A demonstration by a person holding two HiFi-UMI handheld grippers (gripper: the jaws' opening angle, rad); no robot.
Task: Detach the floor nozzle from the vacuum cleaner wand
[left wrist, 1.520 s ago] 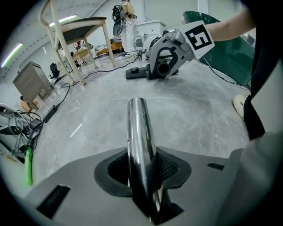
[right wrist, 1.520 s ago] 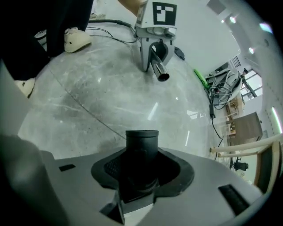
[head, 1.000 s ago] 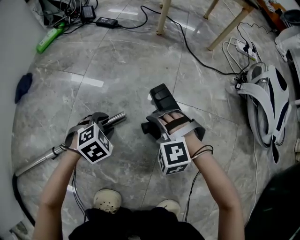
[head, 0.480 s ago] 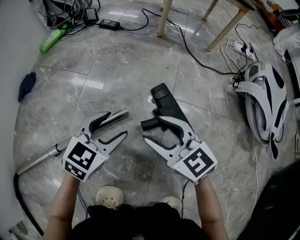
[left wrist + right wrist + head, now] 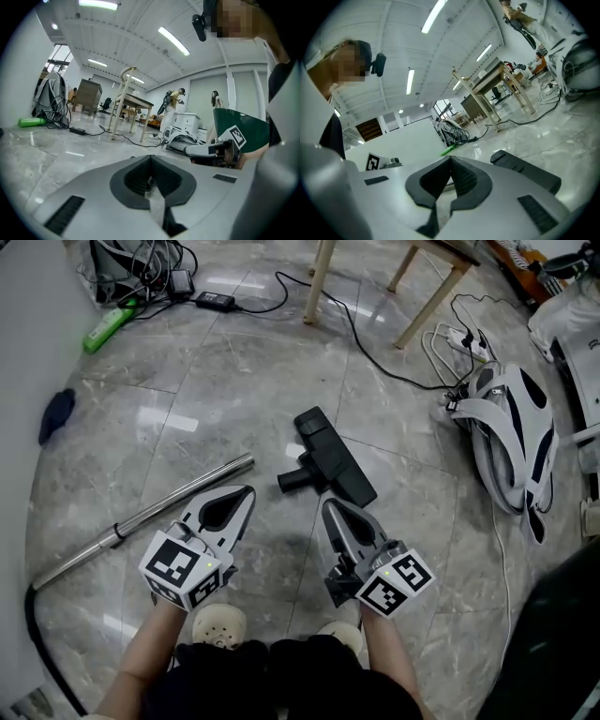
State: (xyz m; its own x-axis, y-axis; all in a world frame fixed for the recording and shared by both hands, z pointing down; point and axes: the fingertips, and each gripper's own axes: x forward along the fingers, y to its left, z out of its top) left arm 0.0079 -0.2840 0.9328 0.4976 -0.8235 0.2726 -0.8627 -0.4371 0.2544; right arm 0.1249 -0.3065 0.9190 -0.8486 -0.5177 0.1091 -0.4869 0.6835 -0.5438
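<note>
The black plastic floor nozzle [image 5: 333, 463] lies flat on the grey marble floor [image 5: 234, 371], already apart from the silver metal vacuum wand [image 5: 155, 515]. A strip of bare stone separates the nozzle's round neck from the wand's open end. The wand runs diagonally towards the lower left, where it joins a black hose [image 5: 36, 634] that curves along the edge of the head view. The left gripper [image 5: 247, 492] is held off the floor just short of the wand's free end. Its jaws have just been closing and now sit pressed together with nothing between them. The right gripper [image 5: 328, 503] points at the near edge of the nozzle without touching it. It too has just closed, and its pads meet on empty air. The person's pale shoes [image 5: 217, 624] stand directly below both tools. Further out, a black cable [image 5: 361, 334] snakes from a black power adapter [image 5: 214, 299] past two pale wooden table legs [image 5: 317, 276] to a white power strip [image 5: 473, 337]. A white and grey strapped harness unit [image 5: 511, 432] lies at the right. A green bottle-shaped object [image 5: 108, 324] and a dark blue cloth [image 5: 56, 413] lie near the white wall on the left, well clear of the nozzle and wand.
</note>
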